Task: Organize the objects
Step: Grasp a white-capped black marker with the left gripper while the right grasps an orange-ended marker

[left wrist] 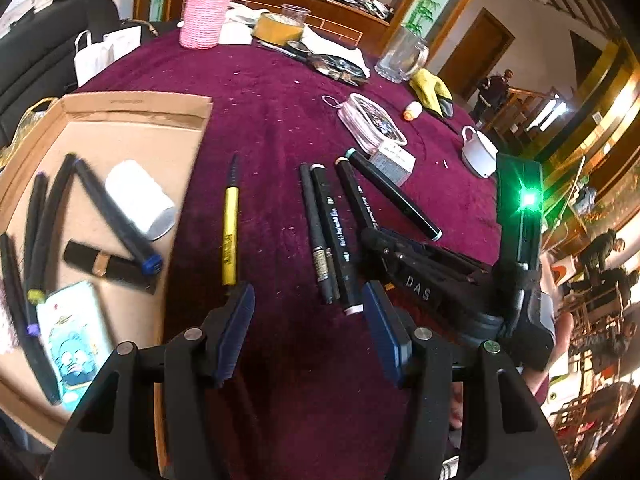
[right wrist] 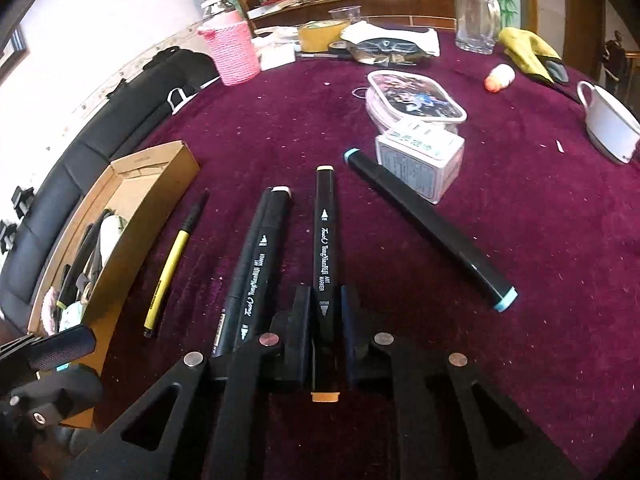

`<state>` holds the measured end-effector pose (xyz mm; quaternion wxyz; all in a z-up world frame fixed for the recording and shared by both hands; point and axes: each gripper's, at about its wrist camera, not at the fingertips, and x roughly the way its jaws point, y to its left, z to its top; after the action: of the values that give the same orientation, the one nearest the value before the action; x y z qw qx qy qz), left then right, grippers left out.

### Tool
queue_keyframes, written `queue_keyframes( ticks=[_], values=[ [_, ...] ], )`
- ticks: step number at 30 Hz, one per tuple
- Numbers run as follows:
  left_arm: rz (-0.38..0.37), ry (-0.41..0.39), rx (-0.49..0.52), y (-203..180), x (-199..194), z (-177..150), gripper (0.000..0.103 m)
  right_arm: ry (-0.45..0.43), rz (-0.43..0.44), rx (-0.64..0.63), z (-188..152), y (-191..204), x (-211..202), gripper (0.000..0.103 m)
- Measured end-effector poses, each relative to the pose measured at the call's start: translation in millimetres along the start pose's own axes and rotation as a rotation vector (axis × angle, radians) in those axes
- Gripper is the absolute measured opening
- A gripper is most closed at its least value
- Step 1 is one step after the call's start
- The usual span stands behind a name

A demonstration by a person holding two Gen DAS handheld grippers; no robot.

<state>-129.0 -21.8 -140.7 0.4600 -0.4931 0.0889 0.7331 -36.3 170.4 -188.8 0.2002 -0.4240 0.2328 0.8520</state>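
left wrist cam: sits low over the table (left wrist: 280,92), looks across it, cardboard tray (left wrist: 132,120) on its left | right wrist cam: even closer, right down by the markers | both share the yellow pen (left wrist: 230,232) (right wrist: 168,272), pink basket (left wrist: 204,16) (right wrist: 232,54), far clutter

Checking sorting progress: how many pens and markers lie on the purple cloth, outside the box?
5: yellow pen leftmost, two black markers side by side, orange-capped marker in the right tongs, blue-capped marker rightmost.
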Motion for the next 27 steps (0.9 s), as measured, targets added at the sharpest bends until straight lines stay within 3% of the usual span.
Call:
queue_keyframes(
  ticks=[6, 11, 14, 21, 24, 27],
  values=[
    [-0.062, 0.050, -0.037, -12, 25, 18, 0.054, 0.024, 0.101, 0.114, 1, -26, -5, 0.012],
    [-0.114, 0.119, -0.072, -20, 56, 39, 0.039, 0.020, 0.128, 0.195, 2, -44, -6, 0.012],
    [-0.100, 0.170, -0.101, -19, 74, 43, 0.029, 0.019, 0.130, 0.202, 4, -45, -5, 0.012],
    [-0.079, 0.198, -0.133, -11, 89, 45, 0.025, 0.021, 0.145, 0.222, 1, -45, -6, 0.013],
    [-0.030, 0.193, -0.104, -12, 90, 46, 0.013, 0.023, 0.154, 0.232, 0, -46, -7, 0.013],
    [-0.012, 0.189, -0.067, -16, 86, 39, 0.013, 0.021, 0.147, 0.222, -1, -45, -8, 0.013]
  ],
)
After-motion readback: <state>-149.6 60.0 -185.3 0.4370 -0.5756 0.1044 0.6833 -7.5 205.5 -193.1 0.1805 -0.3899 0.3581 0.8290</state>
